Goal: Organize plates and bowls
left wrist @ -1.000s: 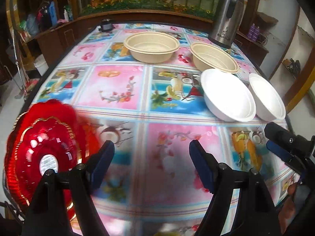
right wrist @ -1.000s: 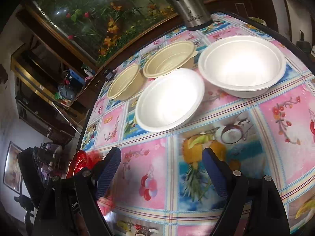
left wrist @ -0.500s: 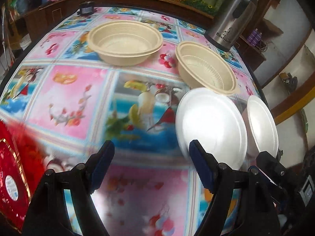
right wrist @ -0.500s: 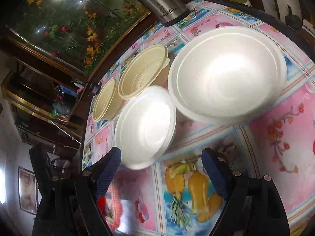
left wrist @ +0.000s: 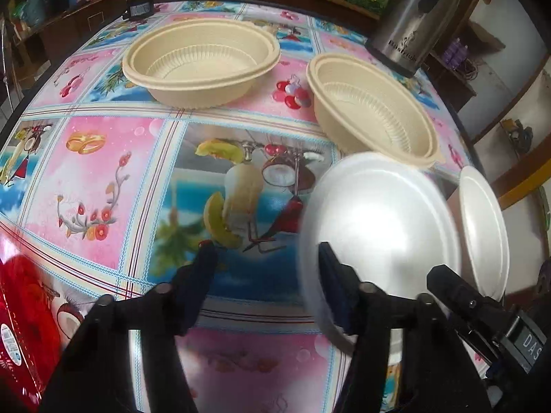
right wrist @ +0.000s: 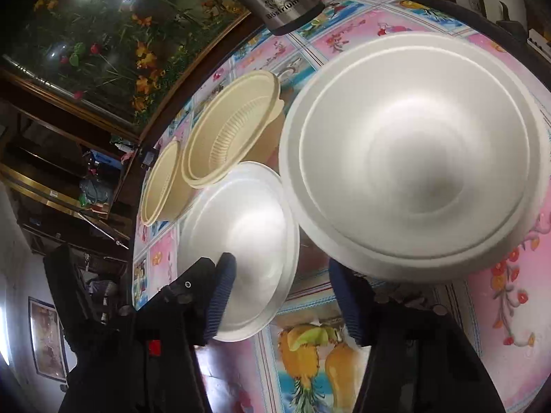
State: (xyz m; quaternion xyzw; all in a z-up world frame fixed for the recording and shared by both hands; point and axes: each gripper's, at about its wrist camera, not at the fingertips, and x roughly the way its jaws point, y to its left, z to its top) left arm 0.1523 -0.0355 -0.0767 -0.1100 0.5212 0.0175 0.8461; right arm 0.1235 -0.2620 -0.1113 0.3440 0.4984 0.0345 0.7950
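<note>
My left gripper was spread wide, nothing between its fingers; its right finger lay over the near rim of the nearer white foam bowl, though I could not tell whether it touched. My right gripper was spread too and empty, its left finger over the same bowl's rim and its right finger at the edge of the larger-looking white bowl.

A second before, both tools had hung well back over the patterned tablecloth, with the white bowls far ahead and the red plates large beside my left fingers. Since then I had pushed both forward: the white bowls had swelled to fill the views and the red plates had slid to the left edge. I judged that this put me at the reach for a first bowl, with nothing yet gripped or stacked.

The bowls were plain, thin-rimmed white foam, side by side near the table's right edge, apparently just apart. Behind them sat two ribbed beige bowls, the nearer one seeming to touch the white bowl. A steel flask stood beyond. They looked light, likely to skid if nudged.
</note>
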